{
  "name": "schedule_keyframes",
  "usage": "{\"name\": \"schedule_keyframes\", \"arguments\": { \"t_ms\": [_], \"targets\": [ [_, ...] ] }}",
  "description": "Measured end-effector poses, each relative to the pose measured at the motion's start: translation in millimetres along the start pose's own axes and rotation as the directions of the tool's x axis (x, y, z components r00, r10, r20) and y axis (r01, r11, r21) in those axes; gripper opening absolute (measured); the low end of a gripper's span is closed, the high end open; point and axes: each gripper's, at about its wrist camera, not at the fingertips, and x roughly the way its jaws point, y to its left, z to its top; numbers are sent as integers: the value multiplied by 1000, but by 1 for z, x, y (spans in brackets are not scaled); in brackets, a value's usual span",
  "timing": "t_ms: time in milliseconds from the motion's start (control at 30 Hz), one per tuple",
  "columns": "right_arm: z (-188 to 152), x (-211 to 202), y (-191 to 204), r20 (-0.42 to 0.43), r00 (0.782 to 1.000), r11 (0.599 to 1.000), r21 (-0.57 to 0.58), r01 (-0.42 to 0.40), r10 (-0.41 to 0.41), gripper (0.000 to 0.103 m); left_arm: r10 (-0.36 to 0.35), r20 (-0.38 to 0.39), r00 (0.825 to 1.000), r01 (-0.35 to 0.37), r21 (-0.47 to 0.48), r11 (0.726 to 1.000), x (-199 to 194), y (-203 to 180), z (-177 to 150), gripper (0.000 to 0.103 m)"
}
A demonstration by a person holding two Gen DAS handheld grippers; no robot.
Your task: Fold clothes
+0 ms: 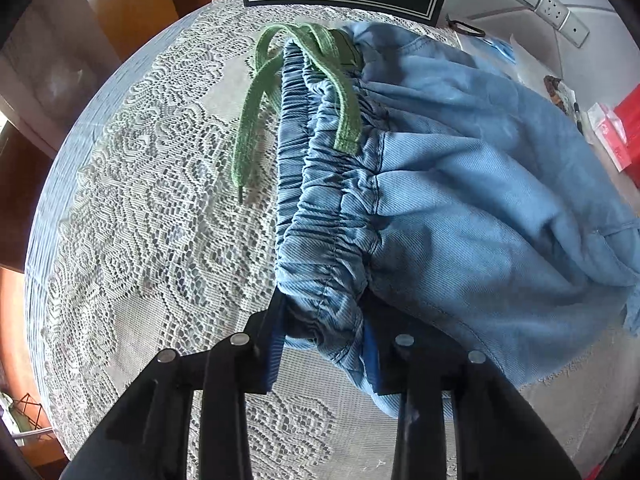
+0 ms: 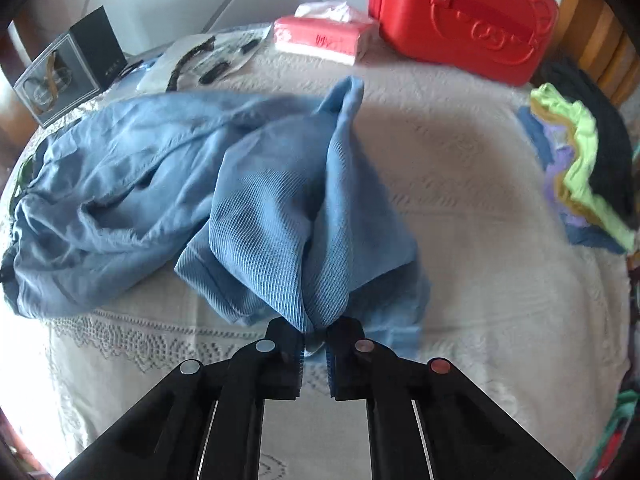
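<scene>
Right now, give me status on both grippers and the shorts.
Left gripper clamps waistband of blue shorts. Right gripper pinches leg hem. Green drawstring loose.

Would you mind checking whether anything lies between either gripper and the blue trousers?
Nothing does. The left gripper is already closed on the elastic waistband of the blue trousers, and the right gripper is pinching a bunched leg end. The green drawstring lies loose beyond the left grip.
</scene>
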Motion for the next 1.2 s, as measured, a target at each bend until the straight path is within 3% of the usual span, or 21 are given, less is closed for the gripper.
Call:
{"name": "schedule_keyframes", "arguments": {
  "t_ms": [67, 133, 167, 200, 233, 333, 500, 600, 733, 800, 867, 900, 967, 1000, 1033, 1200],
  "targets": [
    [30, -26, -13, 97, 989, 994, -21, 110, -107, 8, -6, -7, 1000, 6, -13, 1000, 1, 3, 2, 32],
    [55, -45, -25, 196, 965, 984, -4, 179, -175, 12, -3, -11, 1000, 3, -18, 1000, 2, 2, 4, 32],
    [67, -54, -31, 244, 948, 978, 11, 206, -203, 19, 2, -11, 1000, -2, -16, 1000, 3, 1, 4, 32],
    [79, -63, -37, 290, 929, 972, 27, 233, -230, 36, 5, -11, 1000, -6, -14, 1000, 3, 0, 5, 32],
    [87, -66, -42, 300, 925, 972, 43, 233, -235, 52, 9, -10, 1000, -9, -13, 1000, 3, -1, 5, 32],
    [87, -58, -51, 236, 957, 985, 94, 148, -166, 54, 4, -11, 1000, -5, -19, 1000, 4, -1, 6, 32],
    [41, -15, -59, 60, 998, 980, 199, 5, -17, 54, 22, -7, 1000, -22, -1, 1000, 3, -6, 7, 32],
    [8, 10, -66, -20, 999, 960, 278, -32, 39, 56, 29, -4, 1000, -29, 6, 1000, 3, -8, 7, 33],
    [-19, 34, -45, -82, 987, 959, 259, -114, 139, 71, 39, 2, 999, -39, 11, 999, 3, -10, 8, 33],
    [-19, 45, -30, -87, 987, 969, 222, -111, 133, 79, 35, 11, 999, -35, -16, 999, 2, -9, 7, 33],
    [-17, 56, -16, -89, 988, 975, 194, -105, 124, 80, 29, 24, 999, -28, -38, 999, 0, -7, 6, 33],
    [-16, 61, -9, -90, 989, 978, 180, -102, 119, 77, 25, 31, 999, -24, -42, 999, -2, -6, 5, 33],
    [-12, 63, 3, -86, 995, 992, 116, -45, 56, 54, 19, 44, 999, -16, -52, 998, -7, -5, 3, 29],
    [-10, 62, 9, -82, 997, 997, 79, -9, 16, 15, 13, 59, 998, -10, -54, 998, -14, -2, 2, 28],
    [-9, 58, 12, -81, 996, 998, 59, 32, -27, 6, 7, 74, 997, -3, -56, 998, -22, 2, 1, 27],
    [-22, -24, -28, 41, 995, 990, 112, 85, -90, 6, -18, 179, 984, 32, -72, 997, -82, 52, -9, 27]
  ]
}}
